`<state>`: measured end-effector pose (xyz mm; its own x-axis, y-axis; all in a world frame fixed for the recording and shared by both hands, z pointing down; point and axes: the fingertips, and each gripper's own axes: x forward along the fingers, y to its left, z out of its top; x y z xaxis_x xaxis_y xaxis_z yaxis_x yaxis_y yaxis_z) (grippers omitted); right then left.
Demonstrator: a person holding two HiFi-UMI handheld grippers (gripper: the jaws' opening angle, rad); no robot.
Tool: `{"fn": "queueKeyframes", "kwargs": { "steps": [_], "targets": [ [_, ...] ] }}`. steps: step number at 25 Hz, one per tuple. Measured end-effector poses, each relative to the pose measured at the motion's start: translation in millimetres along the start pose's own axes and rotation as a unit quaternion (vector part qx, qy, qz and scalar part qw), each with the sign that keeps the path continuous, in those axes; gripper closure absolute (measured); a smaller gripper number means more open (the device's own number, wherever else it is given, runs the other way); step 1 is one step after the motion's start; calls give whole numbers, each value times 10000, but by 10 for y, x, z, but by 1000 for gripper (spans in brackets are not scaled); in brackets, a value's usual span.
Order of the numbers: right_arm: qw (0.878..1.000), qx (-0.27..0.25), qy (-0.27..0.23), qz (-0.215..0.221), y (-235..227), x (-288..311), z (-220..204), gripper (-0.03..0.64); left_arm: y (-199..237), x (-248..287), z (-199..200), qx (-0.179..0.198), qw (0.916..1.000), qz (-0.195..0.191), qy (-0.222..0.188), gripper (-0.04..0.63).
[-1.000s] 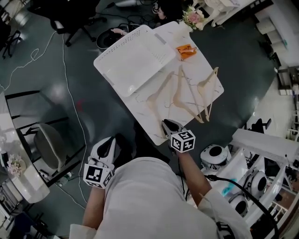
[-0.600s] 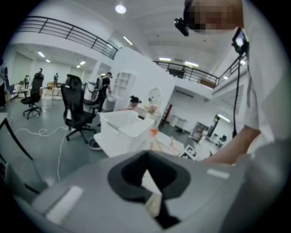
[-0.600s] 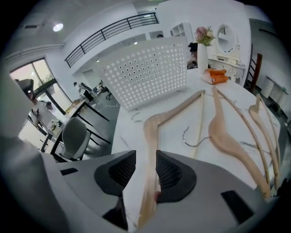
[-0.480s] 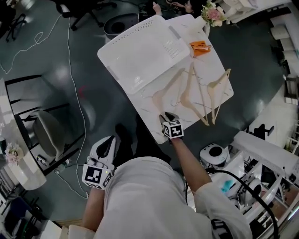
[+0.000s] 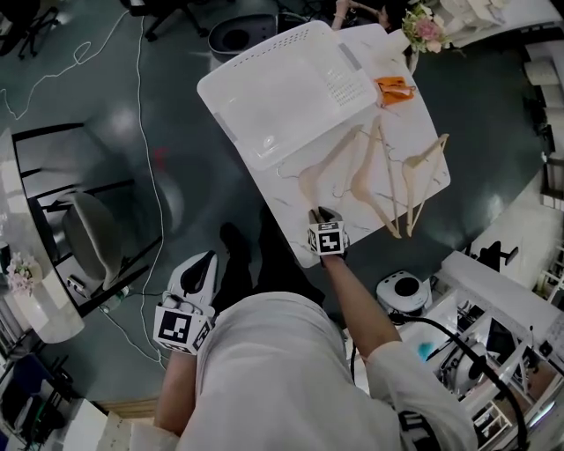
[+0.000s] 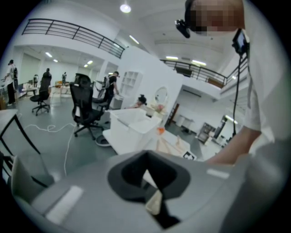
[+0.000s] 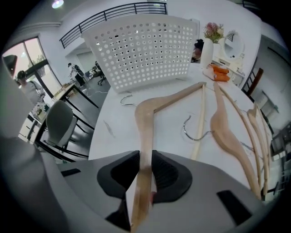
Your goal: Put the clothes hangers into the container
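Note:
Several wooden hangers lie on the white marble table (image 5: 286,211). The nearest hanger (image 5: 308,187) (image 7: 148,113) has one arm running between the jaws of my right gripper (image 5: 322,214) (image 7: 144,168). Those jaws have just been closing and their pads press on the arm. More hangers (image 5: 392,189) (image 7: 229,132) lie to the right of it. The white perforated basket (image 5: 282,88) (image 7: 145,50) (image 6: 132,125) stands at the table's far left end. My left gripper (image 5: 201,264) (image 6: 148,175) hangs off the table over the floor, shut and empty.
An orange object (image 5: 394,89) and a vase of flowers (image 5: 425,26) (image 7: 208,50) sit at the table's far end. A grey chair (image 5: 88,238) and a white cable (image 5: 145,132) are on the floor to the left. White equipment (image 5: 405,291) stands close on the right.
My right gripper has dropped from the table's near edge onto the nearest hanger's arm. The left gripper has barely moved.

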<state>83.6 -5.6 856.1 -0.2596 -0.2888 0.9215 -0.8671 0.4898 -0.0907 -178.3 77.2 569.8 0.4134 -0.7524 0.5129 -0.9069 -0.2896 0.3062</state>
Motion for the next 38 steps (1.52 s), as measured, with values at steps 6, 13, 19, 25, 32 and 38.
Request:
{"fn": "queueKeyframes", "kwargs": {
  "steps": [6,13,19,25,32,38],
  "targets": [
    [9998,-102,79,-146,38,-18,22,543,27,-63,-39,-77,10000,47,-23,594],
    [9963,319,-214,771,303,-286,188,543,70,-151,-19,-68,9999,44,-137,594],
    [9853,798,-607,1384,478,-660,334,543,68,-181,-43,-37,9997,-69,-219,594],
    [9659,1425,-963,1937,552,-1046,429,543,19,-230,-23,64,9993,-223,-287,594],
    [9514,1497,-1309,2353,650,-1541,477,543,-44,-294,0,171,9984,-399,-366,594],
    [9458,1470,-1606,2411,676,-1881,492,543,-145,-296,37,268,9971,-570,-433,594]
  ]
}}
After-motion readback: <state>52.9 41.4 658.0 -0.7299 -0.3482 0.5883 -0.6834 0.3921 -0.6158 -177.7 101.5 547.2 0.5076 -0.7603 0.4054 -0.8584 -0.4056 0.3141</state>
